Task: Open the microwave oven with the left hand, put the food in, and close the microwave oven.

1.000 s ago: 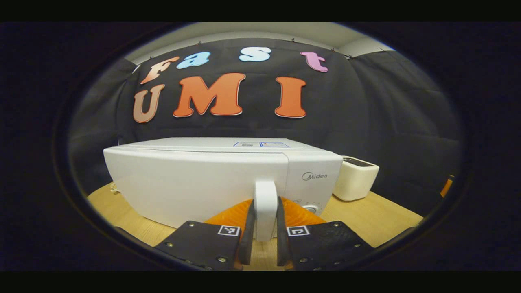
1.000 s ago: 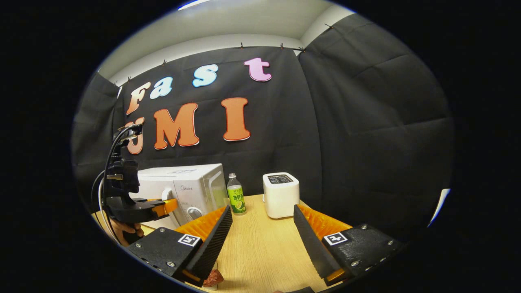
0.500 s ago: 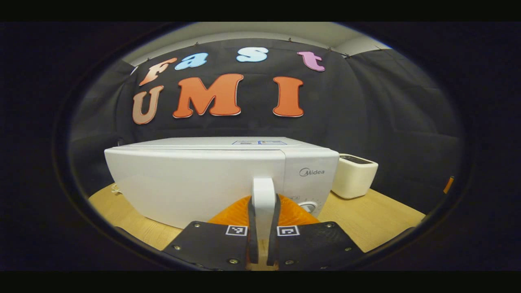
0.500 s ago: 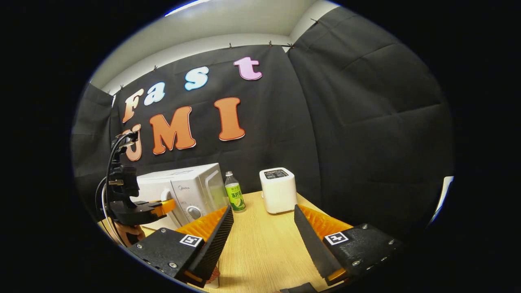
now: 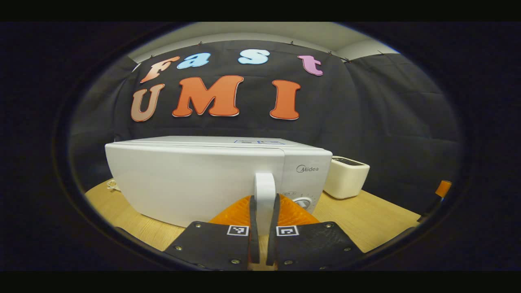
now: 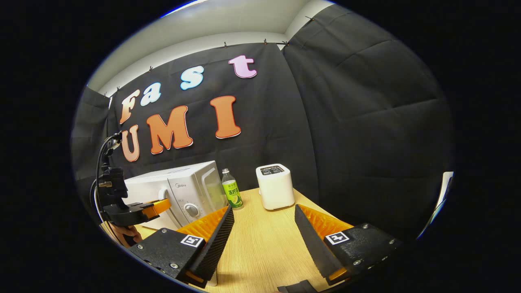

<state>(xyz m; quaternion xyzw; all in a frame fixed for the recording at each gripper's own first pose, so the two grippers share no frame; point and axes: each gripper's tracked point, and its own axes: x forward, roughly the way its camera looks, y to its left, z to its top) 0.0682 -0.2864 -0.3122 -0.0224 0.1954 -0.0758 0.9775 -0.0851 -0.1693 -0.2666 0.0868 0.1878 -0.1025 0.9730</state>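
The white microwave [image 5: 195,179] stands on the wooden table [image 5: 366,219] with its door flush against the front, as far as I can tell. My left gripper [image 5: 263,215] is shut on the upright white door handle [image 5: 264,191], one finger on each side. In the right gripper view the same microwave [image 6: 179,189] sits at the left, with the left gripper [image 6: 140,209] and a hand at its handle. My right gripper [image 6: 263,209] hovers over the table, open, with nothing between its fingers.
A white toaster [image 6: 275,186] stands right of the microwave, also in the left gripper view as the toaster [image 5: 346,177]. A green-labelled bottle [image 6: 231,191] stands between microwave and toaster. A small white edge [image 6: 213,279] peeks from under my right gripper's left finger.
My left gripper's fingers closed from a loose straddle onto the door handle. The right gripper view drifted, and the reddish-brown food piece at its bottom edge slipped from sight.
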